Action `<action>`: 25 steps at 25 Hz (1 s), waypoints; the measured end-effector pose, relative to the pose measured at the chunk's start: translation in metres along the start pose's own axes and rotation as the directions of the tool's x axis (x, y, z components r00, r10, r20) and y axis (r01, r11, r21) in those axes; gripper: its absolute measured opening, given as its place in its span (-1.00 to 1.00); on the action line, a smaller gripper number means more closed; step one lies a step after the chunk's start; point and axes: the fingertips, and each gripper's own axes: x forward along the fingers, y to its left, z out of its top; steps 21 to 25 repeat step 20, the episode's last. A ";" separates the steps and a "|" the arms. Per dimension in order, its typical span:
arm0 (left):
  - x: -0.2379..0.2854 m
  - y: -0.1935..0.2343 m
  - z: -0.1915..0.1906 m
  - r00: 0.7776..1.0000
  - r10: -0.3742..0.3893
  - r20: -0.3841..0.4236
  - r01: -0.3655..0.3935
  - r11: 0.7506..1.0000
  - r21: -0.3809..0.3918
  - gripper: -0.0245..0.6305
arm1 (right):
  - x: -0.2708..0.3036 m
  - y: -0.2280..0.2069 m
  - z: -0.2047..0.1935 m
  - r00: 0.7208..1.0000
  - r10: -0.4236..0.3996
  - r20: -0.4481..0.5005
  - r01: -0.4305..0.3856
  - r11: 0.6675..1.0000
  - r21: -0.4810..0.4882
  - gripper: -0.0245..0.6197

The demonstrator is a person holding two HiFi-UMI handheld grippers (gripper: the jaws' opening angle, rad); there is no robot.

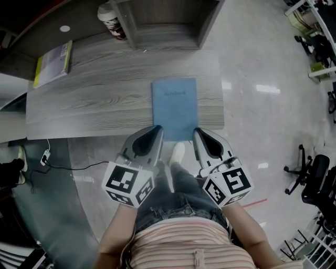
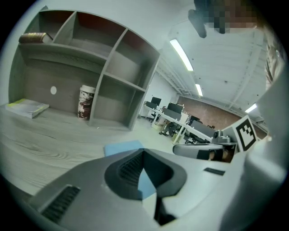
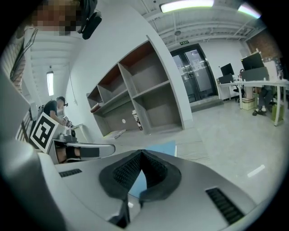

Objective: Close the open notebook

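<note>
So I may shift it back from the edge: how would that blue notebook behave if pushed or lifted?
The blue notebook lies flat and closed on the desk, so a push should probably slide it, not tip it. It looks thin, so likely light. Lifted by one edge, its cover might flop open.

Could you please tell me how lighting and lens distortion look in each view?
Head view: even light, the blue notebook sharp, bright reflections on the glossy floor. Left gripper view: strong fisheye bending of the shelf unit, dark rounded corners. Right gripper view: same bending, ceiling light blown out.
</note>
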 end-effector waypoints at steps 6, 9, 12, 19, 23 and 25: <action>-0.012 0.006 0.012 0.998 0.032 0.060 -0.033 0.999 0.020 -0.89 | -0.001 0.004 0.008 0.999 -0.004 0.041 0.004 1.000 -0.014 -0.90; -0.019 0.008 0.019 0.994 0.047 0.097 -0.051 0.998 0.032 -0.89 | -0.004 0.004 0.012 0.998 -0.012 0.067 0.014 1.000 -0.027 -0.90; -0.024 0.009 0.027 0.990 0.057 0.128 -0.064 0.997 0.048 -0.89 | -0.006 0.004 0.019 0.995 -0.020 0.093 0.024 0.999 -0.042 -0.90; -0.035 0.006 0.037 0.982 0.049 0.184 -0.063 0.996 0.069 -0.89 | -0.012 0.009 0.030 0.992 -0.036 0.120 0.040 0.999 -0.031 -0.90; -0.037 0.005 0.039 0.981 0.048 0.190 -0.062 0.996 0.070 -0.89 | -0.014 0.011 0.032 0.991 -0.037 0.129 0.042 0.999 -0.033 -0.90; -0.037 0.005 0.039 0.981 0.048 0.190 -0.062 0.996 0.070 -0.89 | -0.014 0.011 0.032 0.991 -0.037 0.129 0.042 0.999 -0.033 -0.90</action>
